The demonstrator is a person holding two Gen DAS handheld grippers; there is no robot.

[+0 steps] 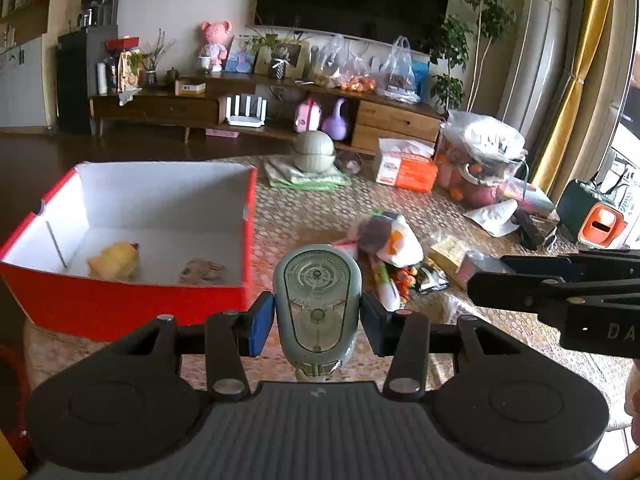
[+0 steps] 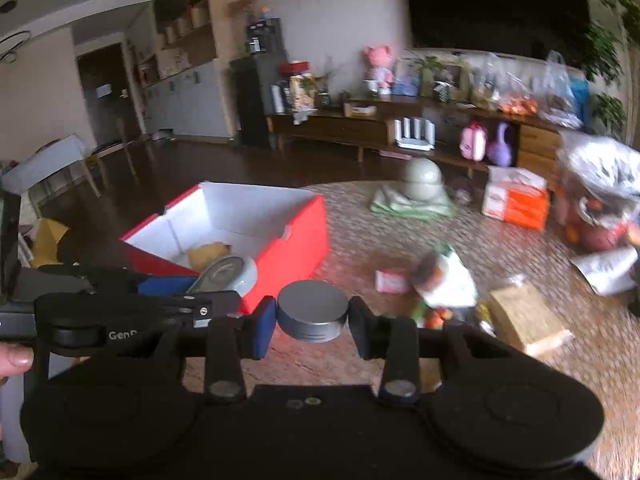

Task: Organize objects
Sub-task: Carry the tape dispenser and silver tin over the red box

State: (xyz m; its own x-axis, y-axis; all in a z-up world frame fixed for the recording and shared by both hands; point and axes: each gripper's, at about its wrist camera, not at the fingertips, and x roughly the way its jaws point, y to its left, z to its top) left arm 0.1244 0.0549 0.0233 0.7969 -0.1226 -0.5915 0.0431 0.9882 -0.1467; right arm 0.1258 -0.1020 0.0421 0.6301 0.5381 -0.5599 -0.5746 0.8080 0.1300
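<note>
From the left wrist camera, the left gripper (image 1: pixel 318 314) has its fingers (image 1: pixel 260 328) clamped on a grey-green oval gadget (image 1: pixel 318 304) with a clear window on its face, held upright between the blue pads above the patterned surface (image 1: pixel 420 200). Just to the left stands the red box (image 1: pixel 132 300), white inside, with a yellow plush toy (image 1: pixel 114 260) and a small brownish item (image 1: pixel 202 271) lying on its floor. Behind the gadget a loose pile of packets and toys (image 1: pixel 390 248) sits on the surface, and farther back are a green round container (image 1: pixel 315 151) on folded cloth and an orange tissue box (image 1: pixel 405 165). The right gripper's black body (image 1: pixel 560 296) enters from the right edge.

From the right wrist camera, which is blurred, the right gripper (image 2: pixel 313 316) has its fingers (image 2: pixel 264 326) closed around a flat grey round puck (image 2: pixel 313 311), held level above the surface (image 2: pixel 400 232). The red box (image 2: pixel 296 240) lies ahead and to the left. The left gripper (image 2: pixel 160 308) shows at the left, holding the oval gadget (image 2: pixel 228 276) at the box's near rim, by the yellow plush toy (image 2: pixel 208 255). The pile (image 2: pixel 444 284) lies to the right.
</note>
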